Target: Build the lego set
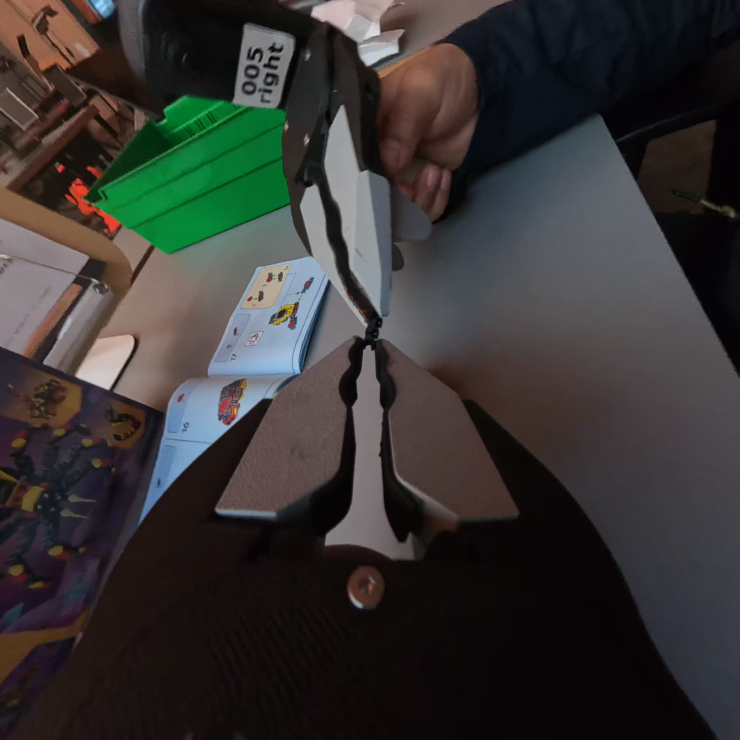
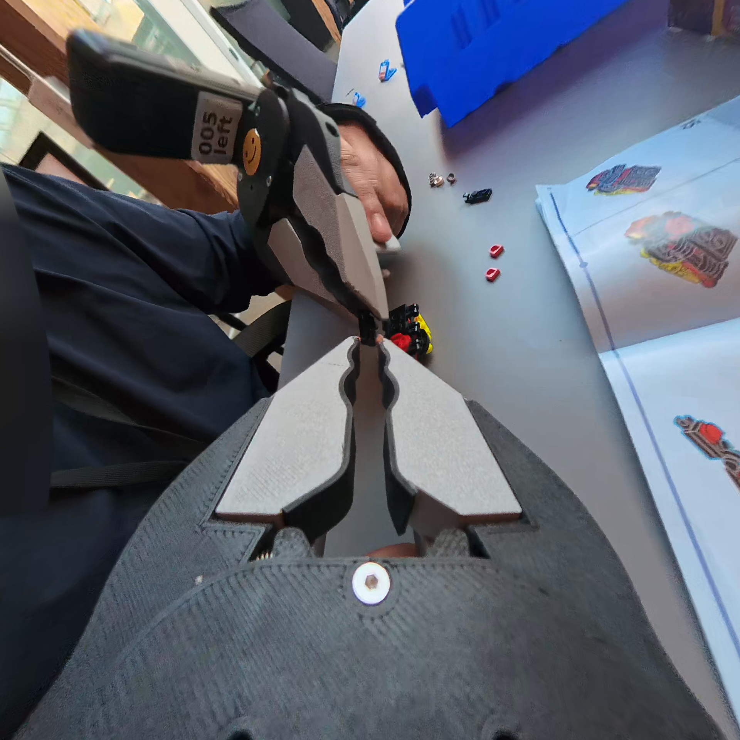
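My left gripper (image 1: 368, 343) is shut on a small black lego piece (image 1: 371, 332), held above the grey table. My right gripper (image 2: 369, 341) is shut on a tiny brownish piece (image 2: 369, 339) at its fingertips. The two grippers meet tip to tip, and the two pieces touch. In the left wrist view the right gripper (image 1: 375, 320) comes down from above. In the right wrist view the left gripper (image 2: 366, 316) comes in from the upper left with the black piece (image 2: 366, 322). A partly built black, red and yellow model (image 2: 414, 332) lies on the table just behind the tips.
Two small red pieces (image 2: 495, 262), a black piece (image 2: 478, 195) and small metallic rings (image 2: 438, 180) lie loose on the table. An open instruction booklet (image 2: 660, 320) lies to the right and a blue bin (image 2: 500, 52) beyond. A green bin (image 1: 192, 172) and the purple set box (image 1: 60, 500) are on the left. Left and right tips are no more than a few centimetres apart.
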The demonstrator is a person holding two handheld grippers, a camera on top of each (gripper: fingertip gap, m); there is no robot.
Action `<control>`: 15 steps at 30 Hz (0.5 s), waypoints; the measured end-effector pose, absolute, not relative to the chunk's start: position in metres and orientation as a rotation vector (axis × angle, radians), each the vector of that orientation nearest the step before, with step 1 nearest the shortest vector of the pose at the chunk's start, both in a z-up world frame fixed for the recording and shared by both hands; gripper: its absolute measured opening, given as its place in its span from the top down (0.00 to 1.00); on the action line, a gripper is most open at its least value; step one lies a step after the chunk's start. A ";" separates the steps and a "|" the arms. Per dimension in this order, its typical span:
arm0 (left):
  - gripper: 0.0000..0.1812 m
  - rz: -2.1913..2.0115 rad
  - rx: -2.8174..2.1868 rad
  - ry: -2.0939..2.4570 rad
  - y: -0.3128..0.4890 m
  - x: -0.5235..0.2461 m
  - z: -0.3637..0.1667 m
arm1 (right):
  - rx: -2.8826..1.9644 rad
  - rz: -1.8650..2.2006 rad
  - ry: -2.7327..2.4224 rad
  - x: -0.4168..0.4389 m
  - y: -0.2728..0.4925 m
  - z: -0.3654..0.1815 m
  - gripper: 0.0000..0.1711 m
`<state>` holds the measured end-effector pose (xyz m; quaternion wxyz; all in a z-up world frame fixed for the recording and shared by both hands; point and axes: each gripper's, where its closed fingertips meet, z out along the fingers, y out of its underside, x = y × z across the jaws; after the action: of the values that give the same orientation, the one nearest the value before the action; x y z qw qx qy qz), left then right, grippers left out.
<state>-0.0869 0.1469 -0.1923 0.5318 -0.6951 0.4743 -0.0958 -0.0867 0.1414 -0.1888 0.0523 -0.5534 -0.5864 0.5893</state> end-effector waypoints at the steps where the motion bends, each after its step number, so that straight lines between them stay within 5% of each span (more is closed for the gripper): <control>1: 0.98 -0.275 -1.694 1.073 0.150 -0.089 -0.190 | -1.644 1.754 -1.779 -0.087 0.144 -0.186 0.97; 8: 0.98 -0.929 -2.003 0.541 0.158 -0.103 -0.188 | -1.348 1.253 -1.777 -0.095 0.165 -0.180 0.85; 15: 0.98 -1.210 -2.032 0.393 0.152 -0.097 -0.185 | -1.027 0.763 -1.797 -0.103 0.162 -0.181 0.85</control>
<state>-0.0969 0.1521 -0.1848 0.3635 -0.7897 0.1526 -0.4700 -0.1025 0.1622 -0.1811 0.4510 -0.4157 -0.7270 0.3088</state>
